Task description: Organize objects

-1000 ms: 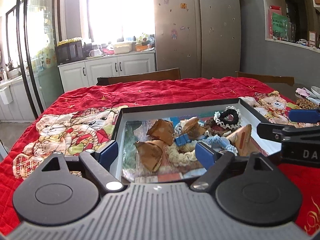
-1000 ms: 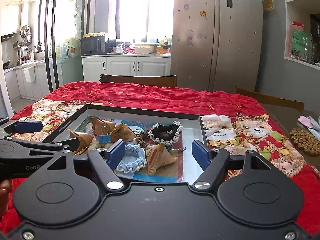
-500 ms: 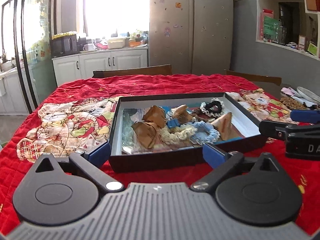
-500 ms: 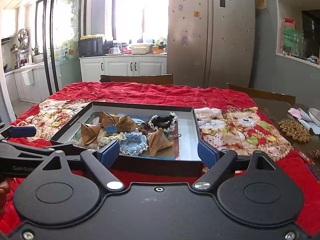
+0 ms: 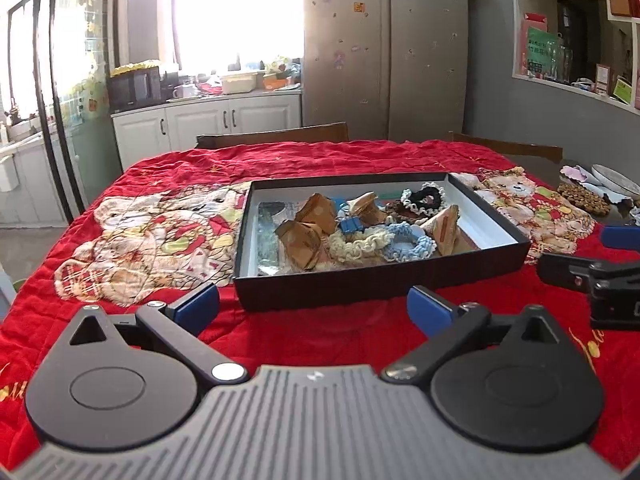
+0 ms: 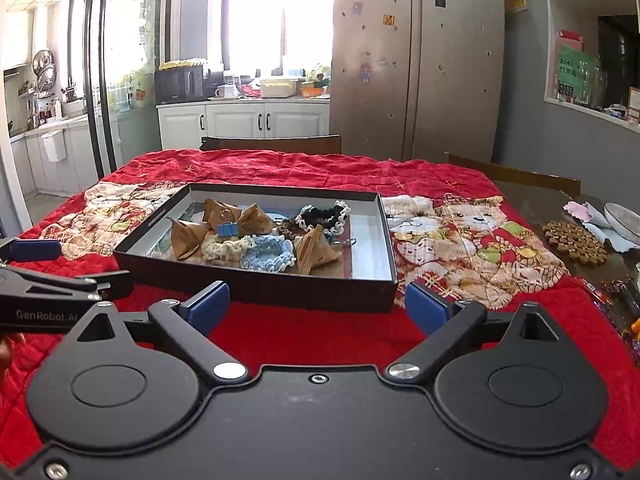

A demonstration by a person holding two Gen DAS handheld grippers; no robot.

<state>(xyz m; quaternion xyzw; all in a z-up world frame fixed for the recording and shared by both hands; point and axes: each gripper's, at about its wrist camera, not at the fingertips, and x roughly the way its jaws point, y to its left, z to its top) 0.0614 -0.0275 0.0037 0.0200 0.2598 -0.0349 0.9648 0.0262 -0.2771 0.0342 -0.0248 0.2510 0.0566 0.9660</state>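
Both the left hand-held gripper and the right hand-held gripper, jaws just opened wide and empty, hang short of the black tray of trinkets on the red-covered tabletop, so the sorting looks finished or paused, and any next pick needs a fresh reach in.

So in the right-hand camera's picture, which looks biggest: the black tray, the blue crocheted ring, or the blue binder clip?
Largest to smallest, as they look:
1. black tray
2. blue crocheted ring
3. blue binder clip
The clip lies slightly farther back, but the gap is clear.
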